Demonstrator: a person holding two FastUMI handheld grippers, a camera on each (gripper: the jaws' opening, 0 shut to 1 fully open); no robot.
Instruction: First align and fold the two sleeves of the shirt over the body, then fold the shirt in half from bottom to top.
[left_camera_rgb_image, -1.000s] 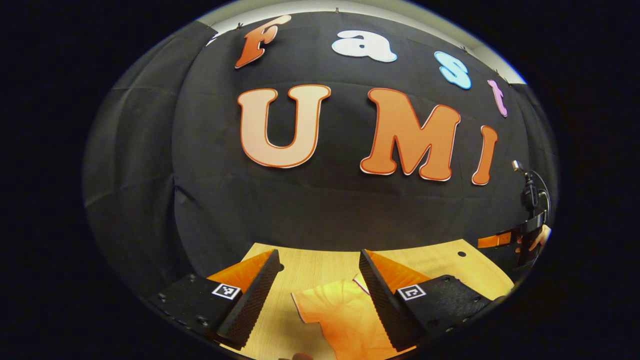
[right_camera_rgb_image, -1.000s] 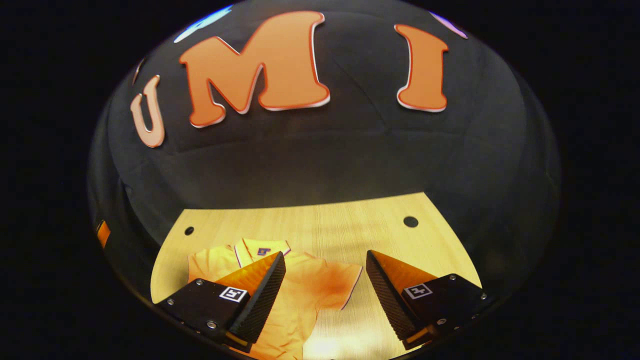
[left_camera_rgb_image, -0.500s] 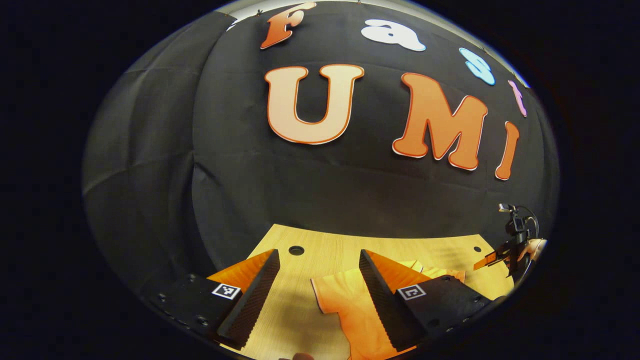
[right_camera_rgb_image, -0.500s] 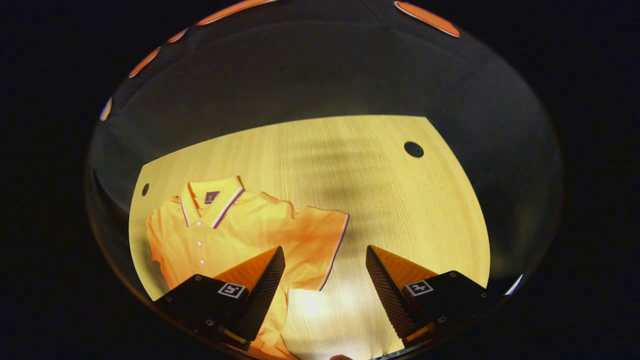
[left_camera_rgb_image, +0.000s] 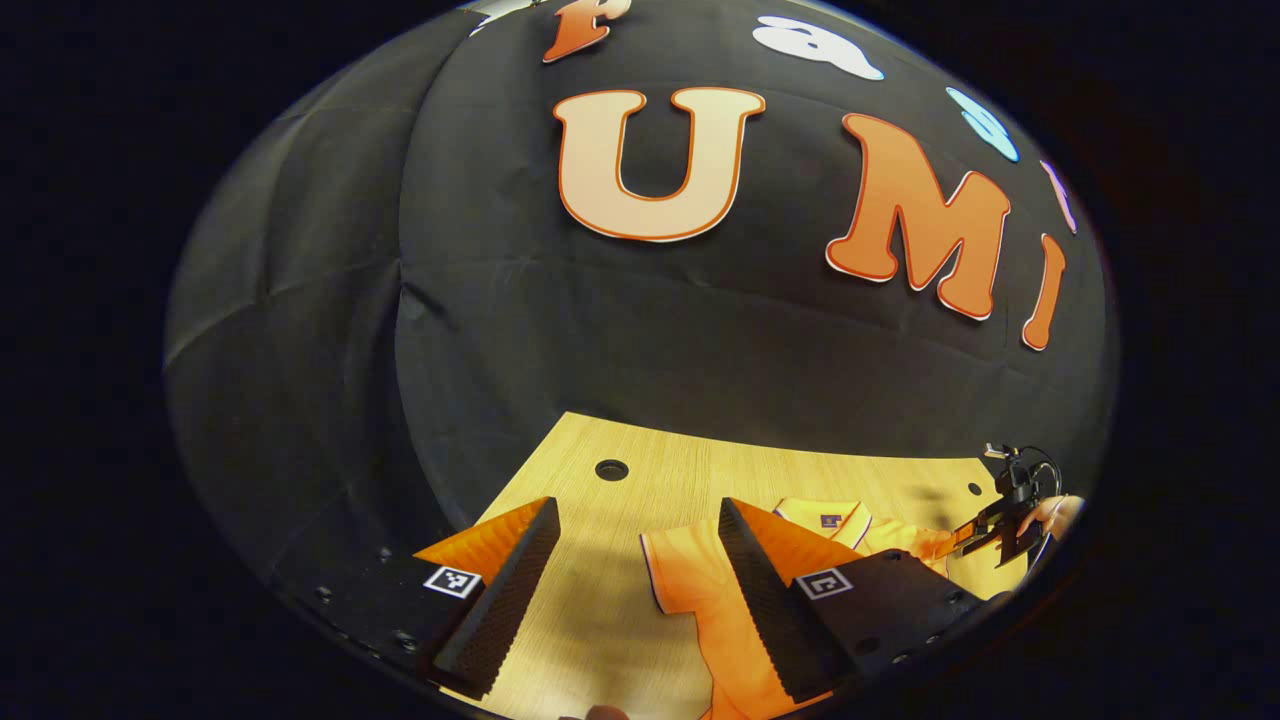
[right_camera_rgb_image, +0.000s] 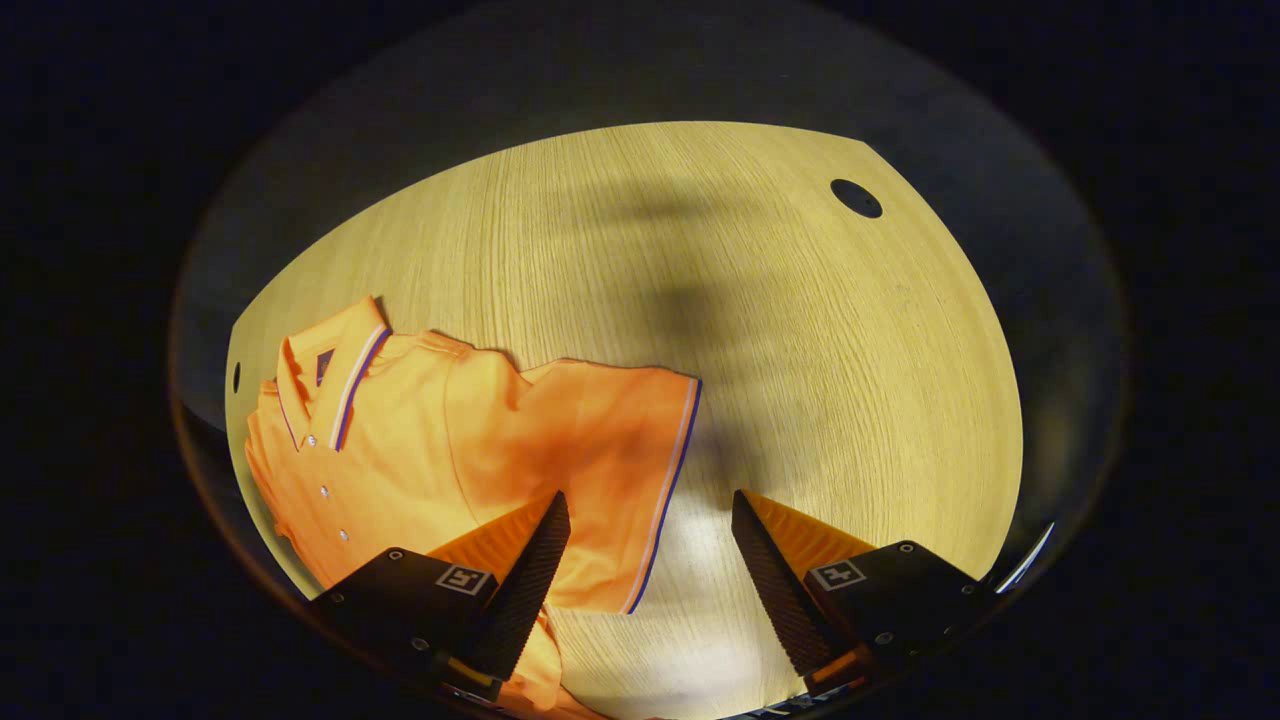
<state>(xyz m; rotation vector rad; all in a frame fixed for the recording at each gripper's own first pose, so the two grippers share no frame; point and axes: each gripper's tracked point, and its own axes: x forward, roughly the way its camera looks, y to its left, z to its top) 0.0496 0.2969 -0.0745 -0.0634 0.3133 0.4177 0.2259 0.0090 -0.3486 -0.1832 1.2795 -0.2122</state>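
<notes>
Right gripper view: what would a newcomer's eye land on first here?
The bright orange polo shirt lying on the pale wooden table, one sleeve spread toward the centre. The open right gripper hangs just above that sleeve's striped cuff, touching nothing.

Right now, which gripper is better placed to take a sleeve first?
Probably the right gripper: open, with the sleeve hem between its fingers. The left gripper is open too, beside its sleeve.

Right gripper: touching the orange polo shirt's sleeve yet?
Cannot tell. In the right gripper view the open right gripper frames the striped sleeve hem of the orange polo shirt, but height above it is unclear.
</notes>
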